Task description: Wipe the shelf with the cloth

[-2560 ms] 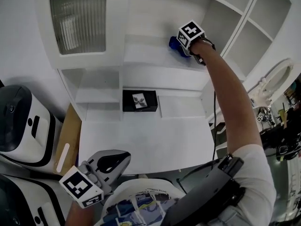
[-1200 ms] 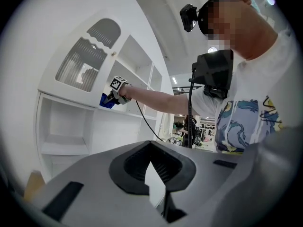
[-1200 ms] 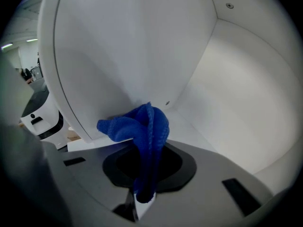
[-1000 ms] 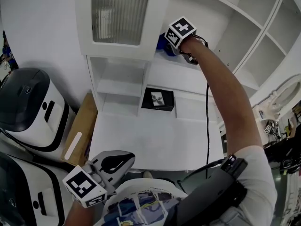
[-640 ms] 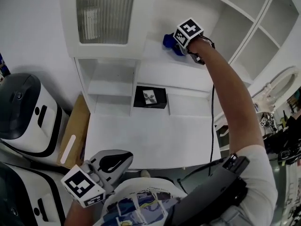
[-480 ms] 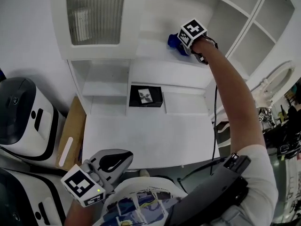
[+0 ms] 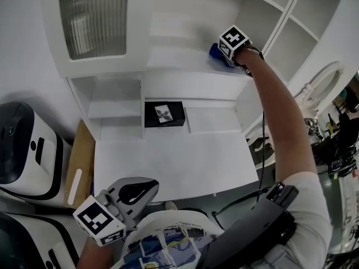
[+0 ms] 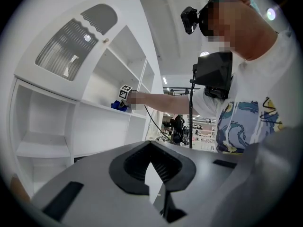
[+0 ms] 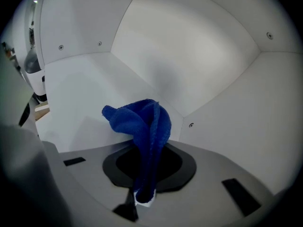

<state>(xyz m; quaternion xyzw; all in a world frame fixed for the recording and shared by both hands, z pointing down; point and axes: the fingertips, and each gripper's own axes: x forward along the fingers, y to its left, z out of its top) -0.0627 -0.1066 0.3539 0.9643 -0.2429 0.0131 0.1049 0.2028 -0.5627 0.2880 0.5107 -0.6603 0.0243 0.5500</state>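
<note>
My right gripper (image 7: pixel 223 54) reaches up into the white cabinet and is shut on a blue cloth (image 7: pixel 216 51). The cloth rests on the upper shelf (image 7: pixel 174 58), near its right back corner. In the right gripper view the cloth (image 9: pixel 144 122) bunches up out of the shut jaws (image 9: pixel 143 193) against the shelf board (image 9: pixel 80 93), with the back and side walls close ahead. My left gripper (image 7: pixel 133 191) hangs low by the person's body, shut with nothing in it. From the left gripper view the cloth (image 8: pixel 117 106) shows far off on the shelf.
A black box (image 7: pixel 164 114) sits in the compartment under the shelf, above a white desk top (image 7: pixel 168 161). A door with ribbed glass (image 7: pixel 92 15) stands open at the left. An upright partition (image 7: pixel 280 21) bounds the shelf at the right. White-and-black machines (image 7: pixel 17 144) stand at the left.
The right gripper has slid the cloth along the shelf, first left toward the door, then back right toward the partition. The left gripper has stayed put.
</note>
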